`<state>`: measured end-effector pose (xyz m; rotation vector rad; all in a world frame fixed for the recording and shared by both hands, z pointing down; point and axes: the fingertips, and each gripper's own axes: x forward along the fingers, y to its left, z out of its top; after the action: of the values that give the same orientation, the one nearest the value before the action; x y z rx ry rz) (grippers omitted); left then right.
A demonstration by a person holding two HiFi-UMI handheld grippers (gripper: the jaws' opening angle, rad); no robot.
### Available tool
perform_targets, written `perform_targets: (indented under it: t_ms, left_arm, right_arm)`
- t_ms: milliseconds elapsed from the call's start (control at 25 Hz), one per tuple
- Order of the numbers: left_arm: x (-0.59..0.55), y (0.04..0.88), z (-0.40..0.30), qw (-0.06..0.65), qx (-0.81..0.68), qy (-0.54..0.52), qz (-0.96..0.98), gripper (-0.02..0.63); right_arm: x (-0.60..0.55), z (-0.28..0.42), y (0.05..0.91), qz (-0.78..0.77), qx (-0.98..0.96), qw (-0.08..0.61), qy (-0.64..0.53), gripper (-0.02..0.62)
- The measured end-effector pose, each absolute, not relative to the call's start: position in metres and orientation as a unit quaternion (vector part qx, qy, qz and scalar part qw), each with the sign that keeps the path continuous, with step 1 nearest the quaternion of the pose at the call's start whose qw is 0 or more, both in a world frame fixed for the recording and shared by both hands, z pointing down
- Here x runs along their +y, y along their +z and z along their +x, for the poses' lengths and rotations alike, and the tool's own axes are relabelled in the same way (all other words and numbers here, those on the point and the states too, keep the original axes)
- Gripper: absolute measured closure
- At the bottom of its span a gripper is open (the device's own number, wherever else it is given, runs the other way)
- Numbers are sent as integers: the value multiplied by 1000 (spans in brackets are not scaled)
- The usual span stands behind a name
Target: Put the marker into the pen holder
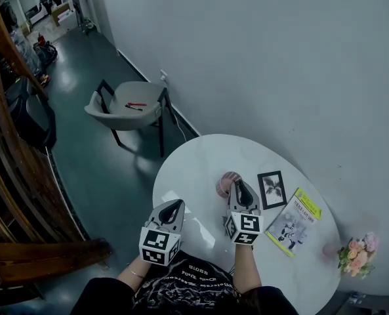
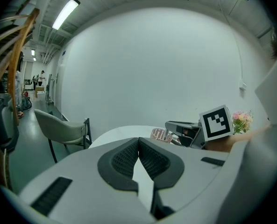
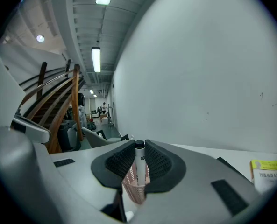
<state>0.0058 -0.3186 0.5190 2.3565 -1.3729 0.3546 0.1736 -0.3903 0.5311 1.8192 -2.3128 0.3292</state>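
- Right gripper: fingers clamped on upright white black-capped marker; print illegible.
- Marker's lower end sits in pink mesh pen holder, below fingers.
- Left gripper: fingers together, empty.

Pale wall, dark glossy floor, chair (wooden stairs beside)
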Motion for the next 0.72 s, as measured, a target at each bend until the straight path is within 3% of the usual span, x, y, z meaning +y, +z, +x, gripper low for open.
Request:
perform_targets:
  t_ms: [400, 560, 720]
  left_arm:
    - [-312, 523, 7, 194, -488, 131, 841, 584]
    - [-309, 523, 6, 191, -486, 135, 842, 584]
    - [-306, 522, 8, 188, -484, 133, 844, 584]
  right_arm:
    - [-384, 172, 537, 605, -781, 99, 120, 505]
    - [-382, 174, 538, 613, -774, 103, 121, 433]
    - [-379, 177, 535, 622, -768, 101, 117, 402]
